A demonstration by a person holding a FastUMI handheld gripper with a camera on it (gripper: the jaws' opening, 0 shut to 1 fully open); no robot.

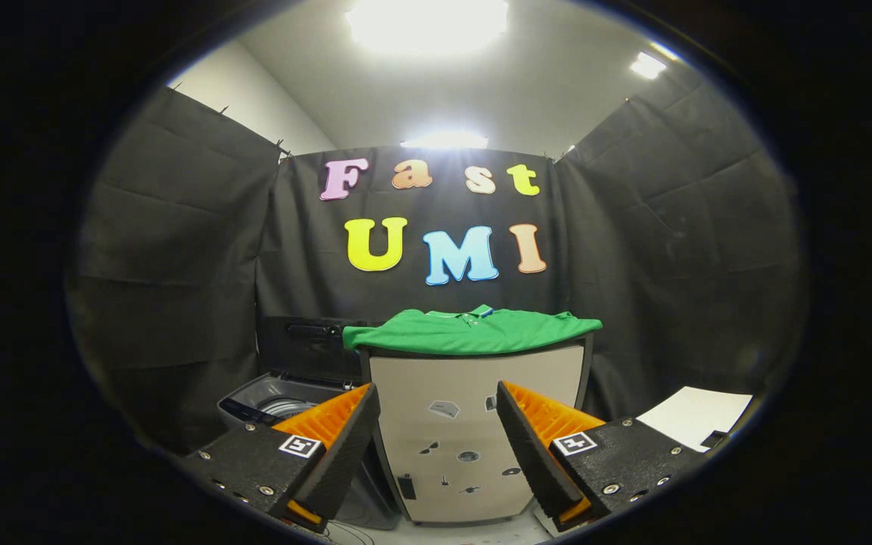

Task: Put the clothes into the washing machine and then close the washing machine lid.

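Item: gripper [438, 424], fingers spread wide and holding nothing; the front of a pale cabinet [474, 446] shows through the gap between them, well beyond the tips

Item: green shirt [472, 331], folded flat on top of the cabinet, collar toward the booth wall, both side edges drooping slightly over the top's corners; beyond and above the fingers, apart from them

Item: washing machine [296, 405], standing on the floor just beside the cabinet on its left, lower than the cabinet top; lid [313, 344] raised upright at the back, a curve of drum visible in the open mouth (the left finger covers much of the opening, so its full width cannot be judged)

Item: white sheet [697, 416], lying off to the right of the right finger; no part in the task

Risks, as judged from this layout:
- a pinch on only the top layer of the folded shirt could let it unfold in the lift, the trailing cloth catching on the cabinet corner or hanging over the machine's rim;
- cloth draped across the rim would stop the lid seating;
- a shallow grip on the drooping edge may slip under the garment's weight;
- the upright lid stands close behind the drop path, so a careless swing could knock it down early
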